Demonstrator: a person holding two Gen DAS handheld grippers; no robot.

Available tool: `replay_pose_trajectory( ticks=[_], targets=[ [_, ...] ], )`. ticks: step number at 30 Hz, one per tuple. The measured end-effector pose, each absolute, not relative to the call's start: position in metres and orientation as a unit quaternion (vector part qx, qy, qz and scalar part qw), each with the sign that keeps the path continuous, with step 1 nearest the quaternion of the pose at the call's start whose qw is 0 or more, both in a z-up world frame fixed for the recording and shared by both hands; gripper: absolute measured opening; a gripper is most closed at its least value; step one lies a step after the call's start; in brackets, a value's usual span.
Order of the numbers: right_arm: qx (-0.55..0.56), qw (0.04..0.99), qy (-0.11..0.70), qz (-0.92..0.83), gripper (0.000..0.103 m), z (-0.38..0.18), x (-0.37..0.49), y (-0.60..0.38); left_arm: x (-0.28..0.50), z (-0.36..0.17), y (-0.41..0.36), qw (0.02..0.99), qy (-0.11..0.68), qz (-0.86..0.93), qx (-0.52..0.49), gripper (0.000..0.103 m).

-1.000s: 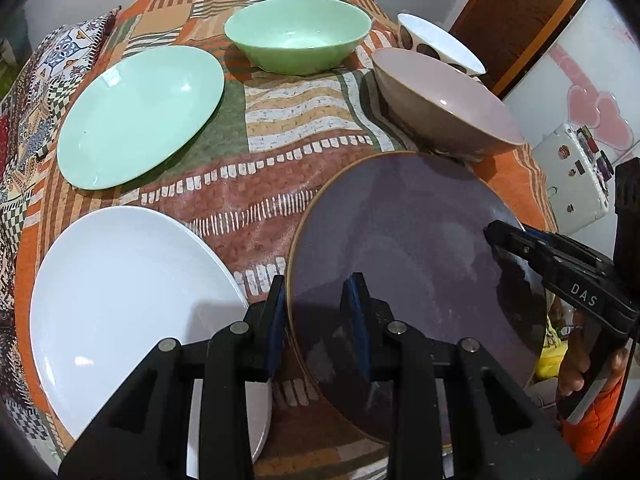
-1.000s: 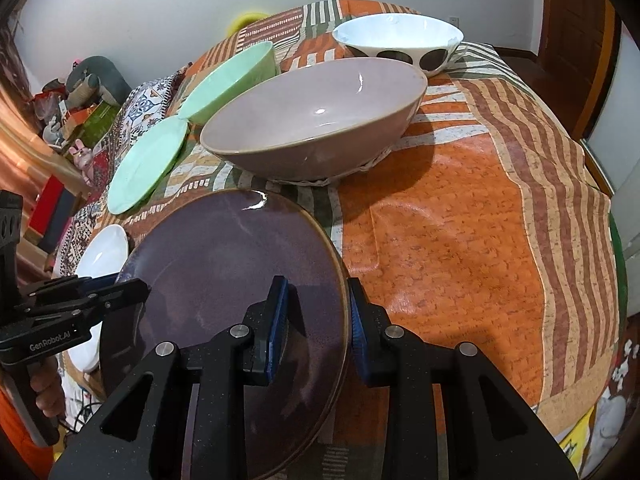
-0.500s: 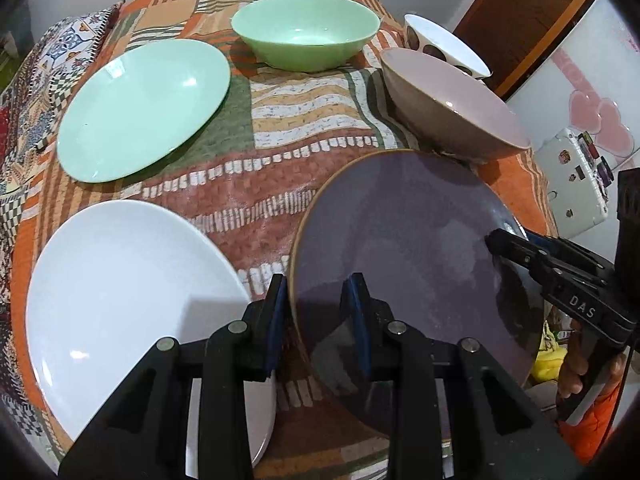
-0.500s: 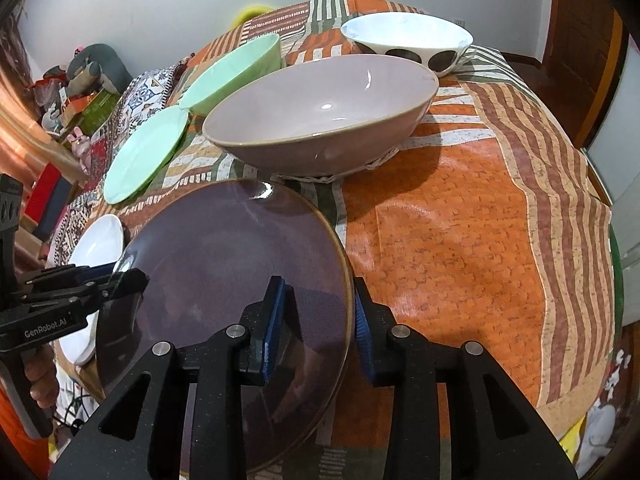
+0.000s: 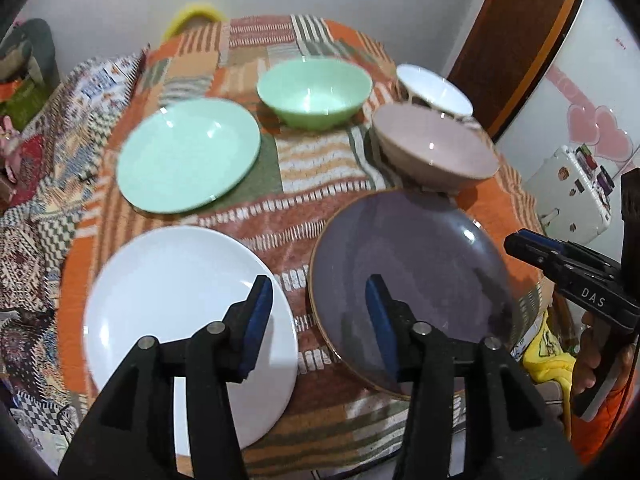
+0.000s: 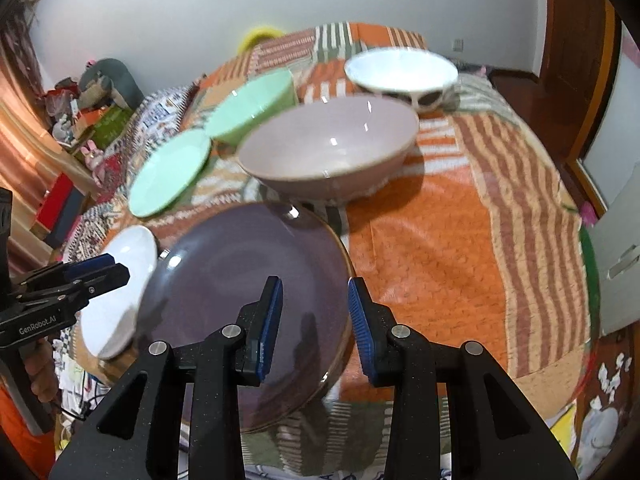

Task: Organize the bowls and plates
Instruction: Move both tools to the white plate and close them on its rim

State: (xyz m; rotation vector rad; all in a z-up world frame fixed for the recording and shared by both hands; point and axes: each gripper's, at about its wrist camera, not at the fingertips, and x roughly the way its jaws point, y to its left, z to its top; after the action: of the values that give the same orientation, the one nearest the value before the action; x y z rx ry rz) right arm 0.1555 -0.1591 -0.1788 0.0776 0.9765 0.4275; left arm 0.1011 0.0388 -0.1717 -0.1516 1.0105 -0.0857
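Note:
A dark purple plate [image 5: 412,276] [image 6: 240,280] lies flat on the patchwork tablecloth [image 5: 316,180] near the front edge. My left gripper [image 5: 318,304] hovers above the gap between it and a white plate [image 5: 180,312]. Its jaws are opening and hold nothing. My right gripper [image 6: 314,308] hangs over the purple plate's right rim, its jaws a little apart and its pads off the rim. Its tips [image 5: 510,242] show just beyond the plate's edge. Further back stand a mauve bowl [image 5: 434,148] [image 6: 328,148], a green bowl [image 5: 314,92], a green plate [image 5: 188,156] and a white bowl [image 6: 400,70].
The table drops off at the right and at the front. A white suitcase [image 5: 572,196] and a wooden door [image 5: 516,40] stand to the right. Cluttered shelves [image 6: 68,128] lie left of the table. A hand [image 5: 592,360] holds the right gripper's handle.
The left jaws have spread and let go of the purple plate's rim. Both grippers have risen and drawn back. The plate now lies flat on the cloth.

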Motion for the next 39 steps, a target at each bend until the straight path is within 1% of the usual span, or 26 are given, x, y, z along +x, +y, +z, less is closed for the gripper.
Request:
replay_pose_trajectory(
  ticks=[3, 4, 5, 6, 7, 8, 10, 13, 14, 15, 17, 21, 29, 39],
  targets=[
    [0.034, 0.867, 0.447, 0.215, 0.032, -0.163, 0.15, -0.152, 0.092, -0.157, 0.043, 0.883, 0.462, -0.032, -0.072, 0.052],
    [0.032, 0.869, 0.442, 0.219, 0.034, -0.158, 0.148, -0.148, 0.087, -0.151, 0.046, 0.888, 0.453, -0.029, -0.073, 0.054],
    [0.031, 0.871, 0.436, 0.222, 0.041, -0.155, 0.146, -0.145, 0.083, -0.147, 0.049, 0.892, 0.446, -0.024, -0.072, 0.057],
    [0.029, 0.876, 0.426, 0.226, 0.044, -0.149, 0.144, -0.14, 0.079, -0.142, 0.052, 0.897, 0.436, -0.017, -0.072, 0.058],
    [0.026, 0.878, 0.419, 0.229, 0.045, -0.146, 0.141, -0.137, 0.075, -0.137, 0.057, 0.901, 0.428, -0.011, -0.073, 0.061],
    [0.022, 0.88, 0.414, 0.233, 0.045, -0.142, 0.14, -0.132, 0.071, -0.133, 0.06, 0.904, 0.421, -0.005, -0.073, 0.065],
    [0.017, 0.88, 0.405, 0.248, 0.045, -0.135, 0.137, -0.121, 0.062, -0.125, 0.071, 0.911, 0.405, 0.009, -0.077, 0.069],
    [0.008, 0.879, 0.396, 0.266, 0.045, -0.129, 0.133, -0.106, 0.049, -0.118, 0.088, 0.917, 0.389, 0.028, -0.085, 0.07],
    [0.004, 0.878, 0.394, 0.273, 0.047, -0.128, 0.132, -0.1, 0.045, -0.117, 0.095, 0.917, 0.386, 0.036, -0.089, 0.07],
    [0.002, 0.876, 0.392, 0.279, 0.054, -0.128, 0.131, -0.094, 0.043, -0.116, 0.1, 0.917, 0.385, 0.042, -0.091, 0.071],
    [-0.002, 0.875, 0.387, 0.29, 0.061, -0.128, 0.129, -0.083, 0.037, -0.118, 0.112, 0.917, 0.384, 0.056, -0.097, 0.071],
    [-0.017, 0.865, 0.39, 0.314, 0.061, -0.132, 0.13, -0.056, 0.027, -0.128, 0.137, 0.91, 0.393, 0.085, -0.105, 0.071],
    [-0.049, 0.839, 0.423, 0.34, 0.061, -0.159, 0.138, -0.005, 0.017, -0.161, 0.173, 0.891, 0.422, 0.117, -0.123, 0.071],
    [-0.08, 0.796, 0.486, 0.352, 0.061, -0.199, 0.151, 0.037, 0.018, -0.214, 0.206, 0.859, 0.47, 0.119, -0.162, 0.071]
  ],
)
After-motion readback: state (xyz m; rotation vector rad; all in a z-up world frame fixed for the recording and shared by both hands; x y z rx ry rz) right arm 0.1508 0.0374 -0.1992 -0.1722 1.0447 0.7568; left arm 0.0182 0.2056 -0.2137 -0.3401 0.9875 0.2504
